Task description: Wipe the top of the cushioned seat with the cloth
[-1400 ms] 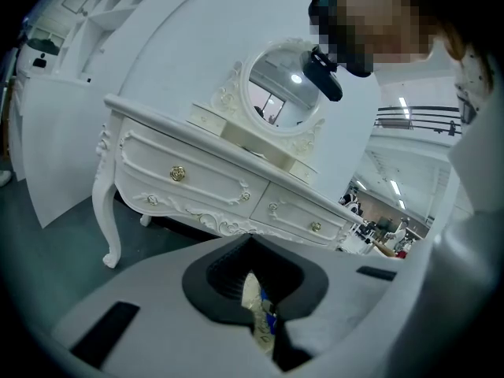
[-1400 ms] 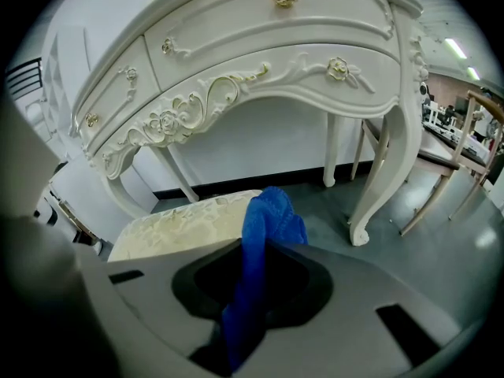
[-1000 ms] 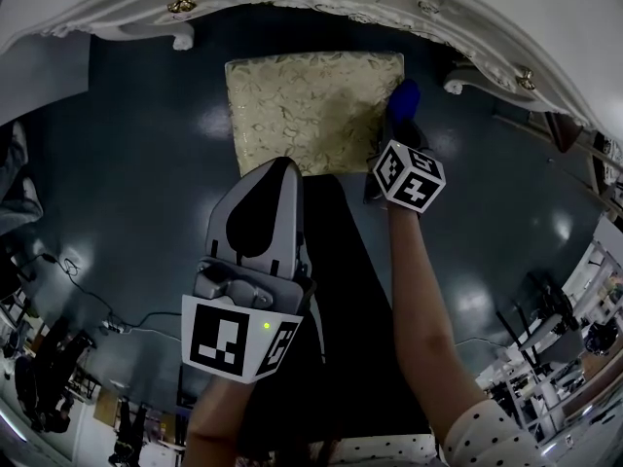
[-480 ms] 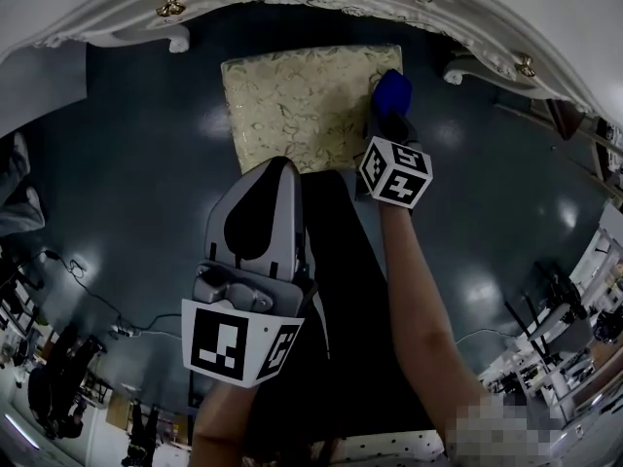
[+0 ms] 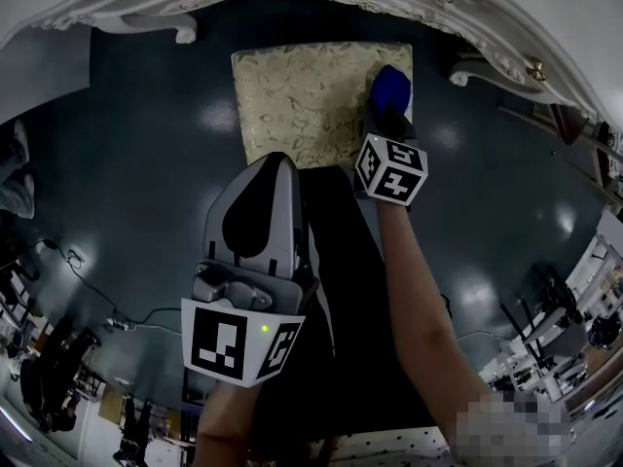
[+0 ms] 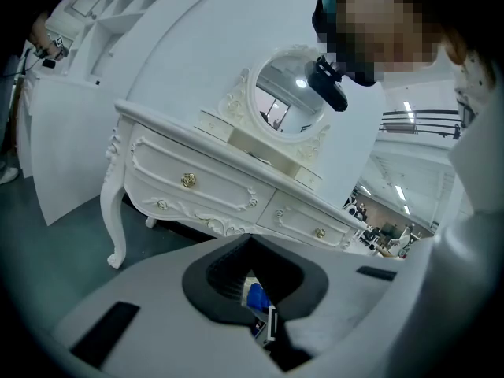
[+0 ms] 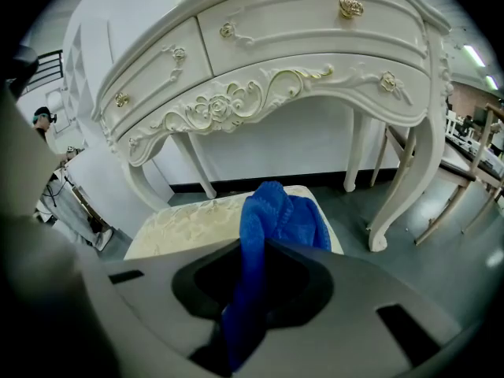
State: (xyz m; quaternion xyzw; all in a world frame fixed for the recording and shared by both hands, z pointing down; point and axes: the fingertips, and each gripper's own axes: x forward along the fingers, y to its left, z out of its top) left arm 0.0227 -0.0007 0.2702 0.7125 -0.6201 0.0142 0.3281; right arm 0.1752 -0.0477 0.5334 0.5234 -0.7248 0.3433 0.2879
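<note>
The cushioned seat (image 5: 302,95), cream with a gold leaf pattern, stands on the dark floor under the white dressing table. A blue cloth (image 5: 389,89) rests on the seat's right part. My right gripper (image 5: 385,117) is shut on it. In the right gripper view the cloth (image 7: 277,215) hangs bunched between the jaws over the seat (image 7: 185,225). My left gripper (image 5: 276,165) is held up short of the seat's near edge, jaws together and holding nothing. The left gripper view looks across its closed jaws at the table.
A white dressing table (image 5: 458,13) with gold knobs curves round the far side; its carved legs (image 7: 405,172) stand right of the seat. An oval mirror (image 6: 290,93) tops it. Cables (image 5: 68,261) lie on the floor at the left. More furniture crowds the right edge.
My right gripper has carried the blue cloth from the seat's right edge a little leftward onto its top. The left gripper has stayed where it was.
</note>
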